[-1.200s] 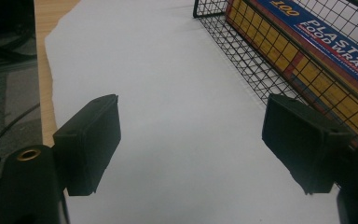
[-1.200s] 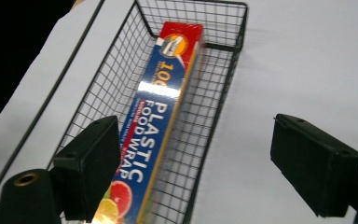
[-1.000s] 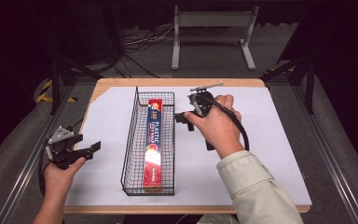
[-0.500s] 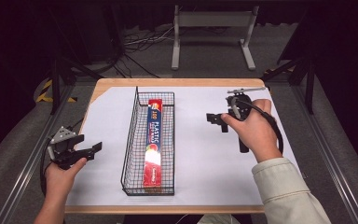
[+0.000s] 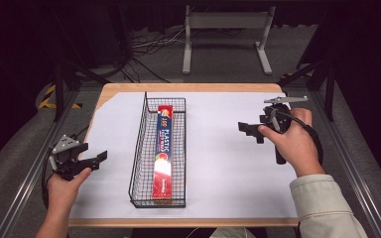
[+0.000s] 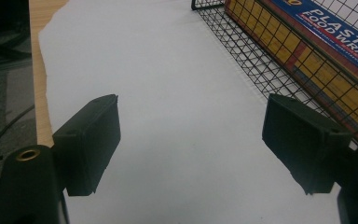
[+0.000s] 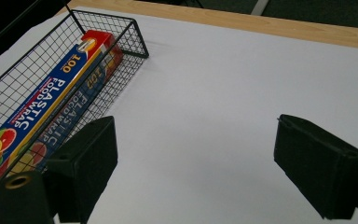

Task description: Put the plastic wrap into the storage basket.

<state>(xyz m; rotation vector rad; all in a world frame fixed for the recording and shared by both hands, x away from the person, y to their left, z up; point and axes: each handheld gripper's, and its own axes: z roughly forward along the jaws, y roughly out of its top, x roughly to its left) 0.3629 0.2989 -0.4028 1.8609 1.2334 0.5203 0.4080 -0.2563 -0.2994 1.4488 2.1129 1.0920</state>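
A long box of plastic food wrap (image 5: 164, 148) (image 7: 37, 105) (image 6: 317, 37), blue, red and yellow, lies flat inside a black wire basket (image 5: 138, 144) (image 7: 135, 35) (image 6: 242, 51) on the white sheet. My left gripper (image 5: 96, 159) (image 6: 191, 140) is open at the table's left edge, left of the basket, with nothing between its jaws. My right gripper (image 5: 248, 130) (image 7: 193, 163) is open over the right part of the sheet, well to the right of the basket, also holding nothing.
The white sheet (image 5: 223, 153) covers most of the wooden table (image 5: 198, 88). Metal rails (image 5: 349, 163) run along both table sides. A white stand (image 5: 225, 34) and cables (image 5: 144, 44) sit on the floor beyond the far edge.
My right gripper has drawn away from the basket, moving right across the sheet with nothing in it. The left gripper and the box have stayed where they were.
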